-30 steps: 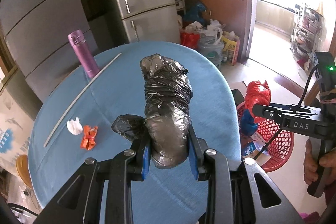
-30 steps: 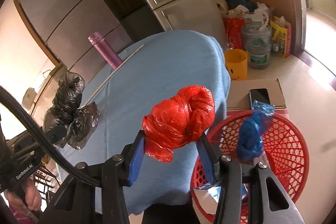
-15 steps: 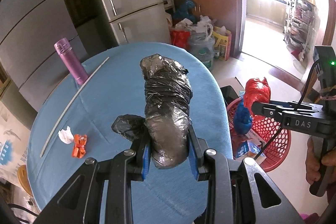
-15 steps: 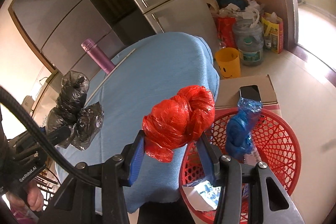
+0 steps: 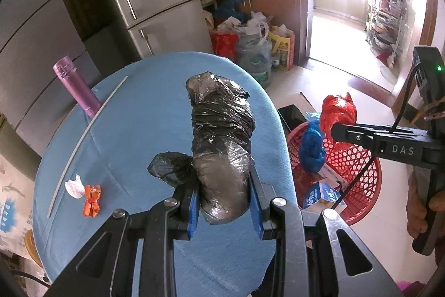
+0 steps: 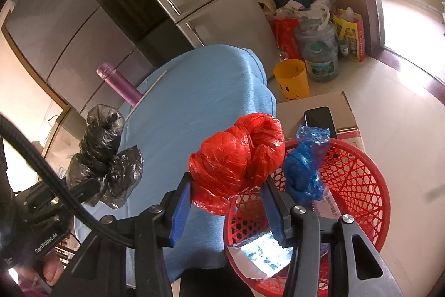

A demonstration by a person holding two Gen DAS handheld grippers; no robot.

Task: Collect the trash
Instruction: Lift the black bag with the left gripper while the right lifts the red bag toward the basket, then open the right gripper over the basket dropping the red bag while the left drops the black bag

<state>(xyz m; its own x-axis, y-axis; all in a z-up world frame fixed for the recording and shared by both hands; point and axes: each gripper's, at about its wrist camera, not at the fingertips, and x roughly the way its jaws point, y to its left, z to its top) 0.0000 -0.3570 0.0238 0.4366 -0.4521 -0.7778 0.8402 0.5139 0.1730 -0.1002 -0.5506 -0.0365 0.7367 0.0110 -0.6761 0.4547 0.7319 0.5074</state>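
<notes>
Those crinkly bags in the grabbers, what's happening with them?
A person is tidying up trash. The left gripper is shut on a black bag above the blue table. The right gripper is shut on a red bag by the red basket, where a blue bag already sits.

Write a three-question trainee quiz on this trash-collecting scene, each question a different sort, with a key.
1. True or false: the left gripper has its jaws closed on a black bag.
2. What does the right gripper hold? A) blue bag B) red bag C) purple bottle
3. Fill in: the blue bag already sits in the red ____.

Key:
1. True
2. B
3. basket

Not quizzed: an orange wrapper and white paper scrap lie on the blue table.
</notes>
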